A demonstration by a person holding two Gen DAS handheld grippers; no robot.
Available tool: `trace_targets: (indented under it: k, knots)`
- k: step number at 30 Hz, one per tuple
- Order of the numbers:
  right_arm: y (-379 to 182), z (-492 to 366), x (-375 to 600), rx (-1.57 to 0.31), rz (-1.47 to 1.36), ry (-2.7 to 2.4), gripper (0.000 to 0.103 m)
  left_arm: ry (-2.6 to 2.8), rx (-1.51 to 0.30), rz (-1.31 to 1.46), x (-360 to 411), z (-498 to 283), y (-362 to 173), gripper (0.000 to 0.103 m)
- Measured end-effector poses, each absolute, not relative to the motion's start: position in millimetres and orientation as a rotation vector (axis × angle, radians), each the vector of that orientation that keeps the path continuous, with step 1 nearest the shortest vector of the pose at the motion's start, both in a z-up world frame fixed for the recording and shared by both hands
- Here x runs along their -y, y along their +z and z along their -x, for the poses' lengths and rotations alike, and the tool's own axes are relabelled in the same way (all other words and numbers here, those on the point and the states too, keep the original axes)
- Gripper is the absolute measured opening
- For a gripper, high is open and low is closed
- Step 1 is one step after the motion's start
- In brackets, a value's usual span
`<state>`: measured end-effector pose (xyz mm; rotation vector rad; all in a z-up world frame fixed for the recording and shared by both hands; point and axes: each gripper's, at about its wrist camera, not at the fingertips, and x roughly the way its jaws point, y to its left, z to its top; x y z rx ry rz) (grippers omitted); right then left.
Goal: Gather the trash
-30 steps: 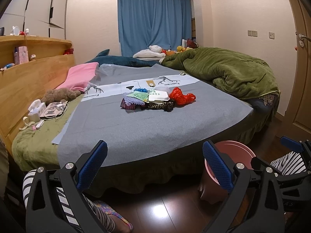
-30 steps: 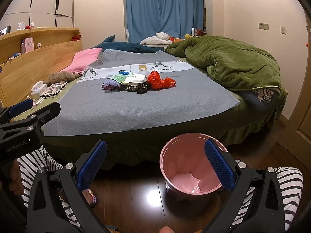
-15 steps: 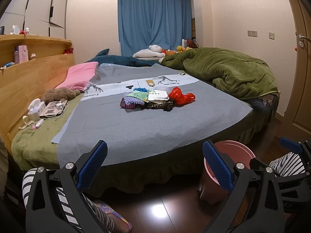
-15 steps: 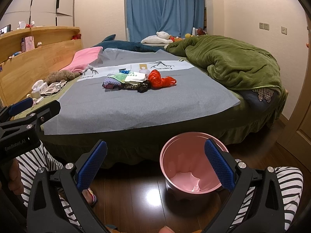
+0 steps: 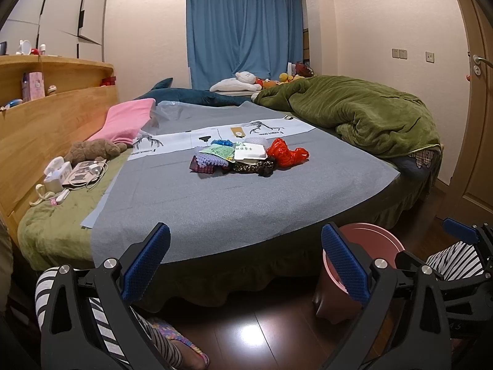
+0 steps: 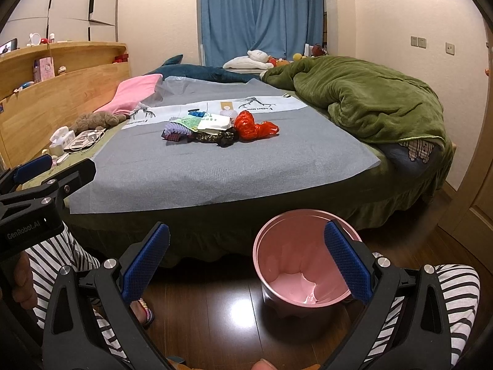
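A small heap of trash (image 5: 243, 158) (image 6: 212, 128) lies mid-bed on a grey sheet (image 5: 215, 203): a crumpled red plastic bag (image 5: 285, 154) (image 6: 254, 128), a white paper packet (image 5: 249, 152), green and purple wrappers, a dark patterned scrap. A pink bin (image 6: 303, 259) (image 5: 366, 240) stands on the floor at the bed's foot, with nothing inside. My left gripper (image 5: 245, 260) is open with nothing between its fingers, low before the bed edge. My right gripper (image 6: 246, 259) is open too, hovering above the bin's near side.
A rumpled green duvet (image 5: 354, 114) fills the bed's right side. A pink pillow (image 5: 126, 120), a brown plush (image 5: 91, 151) and chargers (image 5: 77, 175) lie along the wooden headboard at left. The person's striped trouser legs and a slippered foot (image 5: 185, 351) stand on dark wooden flooring.
Both views have risen slightly and edged toward the bed. The trash heap and the bin have not moved, and both grippers stay open.
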<state>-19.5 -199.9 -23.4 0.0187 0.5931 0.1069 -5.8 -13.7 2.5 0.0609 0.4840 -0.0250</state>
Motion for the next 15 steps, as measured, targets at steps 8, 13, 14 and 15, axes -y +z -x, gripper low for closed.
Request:
trace_targets:
  k: [8,13,14,15]
  knots:
    - [-24.3,19.8,199.9,-0.596,-0.018,0.107,0.098,-0.023,-0.489,-0.058,9.7,4.9,1.5,0.095]
    - [-29.7,18.1,200.6,-0.607,-0.017,0.108,0.098,-0.025,-0.496,-0.056,13.8,5.0,-1.9,0.095]
    - [-29.4,15.1,199.5,-0.611,-0.016,0.108,0.098,-0.026,-0.5,-0.055,14.7,4.1,-2.6,0.095]
    - [-30.1,14.2,199.3,-0.614,-0.017,0.108,0.098,-0.028,-0.504,-0.054,15.6,3.2,-3.4,0.095]
